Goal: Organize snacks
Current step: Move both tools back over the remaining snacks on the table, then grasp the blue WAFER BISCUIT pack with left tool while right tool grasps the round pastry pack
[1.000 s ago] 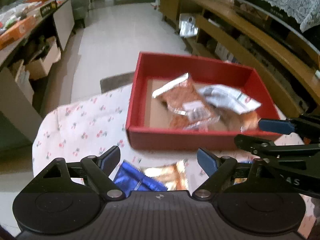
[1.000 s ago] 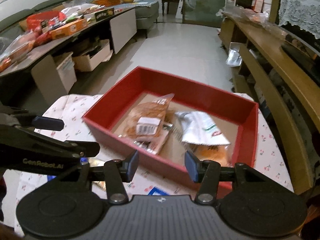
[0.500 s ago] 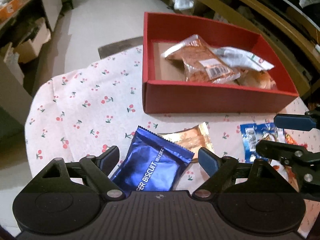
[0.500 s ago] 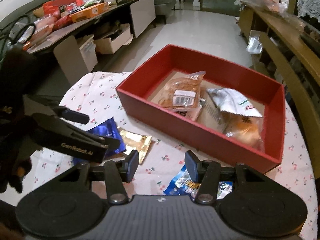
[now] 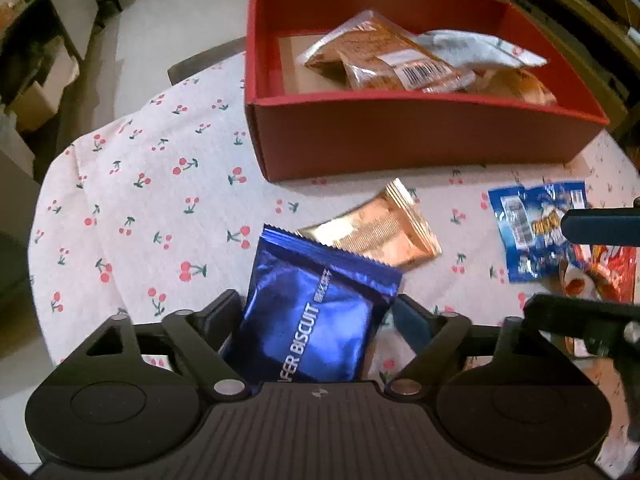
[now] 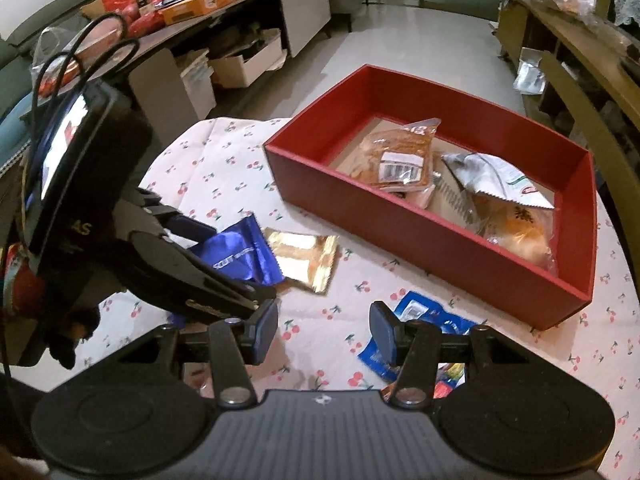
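1. The step in hand looks like picking up a loose snack: the left gripper is down over the blue biscuit packet on the cherry-print tablecloth, and its jaws are closing with the packet between them
2. The packet's near left edge sits against the left finger, while a gap shows by the right finger, so I judge the grip not yet made
3. The right gripper hangs with its jaws partly apart and nothing between them, above a light-blue snack bag lying on the cloth
4. The blue packet lies flat, near the front wall of the red box but well clear of it; its far crimped end overlaps the gold packet
5. Its long axis runs from the left gripper toward the box, leaning a little to the right in the left wrist view, with its printed words reading along that axis
6. The box already holds an orange-brown packet, a white bag and more beneath them
7. The next move calls for the jaws to finish pinching across the packet's short width, then a lift high enough to clear the box wall; the gold packet may be dragged along as the blue one comes up
8. The open space at the left of the box seems the easiest spot for it
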The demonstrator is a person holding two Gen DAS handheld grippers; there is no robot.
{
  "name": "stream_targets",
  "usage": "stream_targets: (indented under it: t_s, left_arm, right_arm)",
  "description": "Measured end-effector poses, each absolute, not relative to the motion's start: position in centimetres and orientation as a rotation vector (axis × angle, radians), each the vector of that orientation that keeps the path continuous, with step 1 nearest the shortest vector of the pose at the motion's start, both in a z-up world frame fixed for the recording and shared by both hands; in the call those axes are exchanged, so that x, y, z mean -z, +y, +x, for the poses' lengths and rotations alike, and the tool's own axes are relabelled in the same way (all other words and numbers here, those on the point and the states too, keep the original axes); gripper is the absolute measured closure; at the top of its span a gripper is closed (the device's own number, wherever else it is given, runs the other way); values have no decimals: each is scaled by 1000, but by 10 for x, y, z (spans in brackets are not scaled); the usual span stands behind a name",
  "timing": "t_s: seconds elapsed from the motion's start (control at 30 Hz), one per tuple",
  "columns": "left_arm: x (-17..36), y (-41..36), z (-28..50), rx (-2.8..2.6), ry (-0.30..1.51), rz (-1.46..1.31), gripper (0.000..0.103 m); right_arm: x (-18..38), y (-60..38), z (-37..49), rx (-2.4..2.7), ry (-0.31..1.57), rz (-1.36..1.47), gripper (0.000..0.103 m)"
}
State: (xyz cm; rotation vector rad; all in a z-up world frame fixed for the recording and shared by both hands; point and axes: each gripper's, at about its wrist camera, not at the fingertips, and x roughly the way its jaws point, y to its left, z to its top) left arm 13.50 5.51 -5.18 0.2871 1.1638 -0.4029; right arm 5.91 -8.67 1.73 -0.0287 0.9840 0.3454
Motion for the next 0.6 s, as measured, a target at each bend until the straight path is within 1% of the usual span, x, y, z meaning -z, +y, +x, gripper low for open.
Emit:
stream_targets:
  t_s: [0.03,0.1,0.2,0.27,0.33,0.47,0.6]
  left_arm:
    - [51,54,133,395,1166,289,22]
    - [50,55,129,388,1172,276,28]
    - [47,56,124,378,1183,261,33]
    - [47,55,123,371,1186,259,34]
    - [45,57,119,371,1187,256,35]
    - [39,62,112,370,1186,230,35]
    - [39,66,113,373,1192,200,35]
  right_arm:
    - [-17,-85,56,-350,986,-36,35]
    - [-13,-82,49,-375,1001,-47,34]
    - [-6,-74,37,-414,1023,-77,34]
    - [-1,-67,30,-456,1033,-102,34]
    - [4,-59,24,-497,1044,-127,30]
    - [15,-44,20,-576,1062,-162,28]
    - [25,-33,20,-614,1071,-169,22]
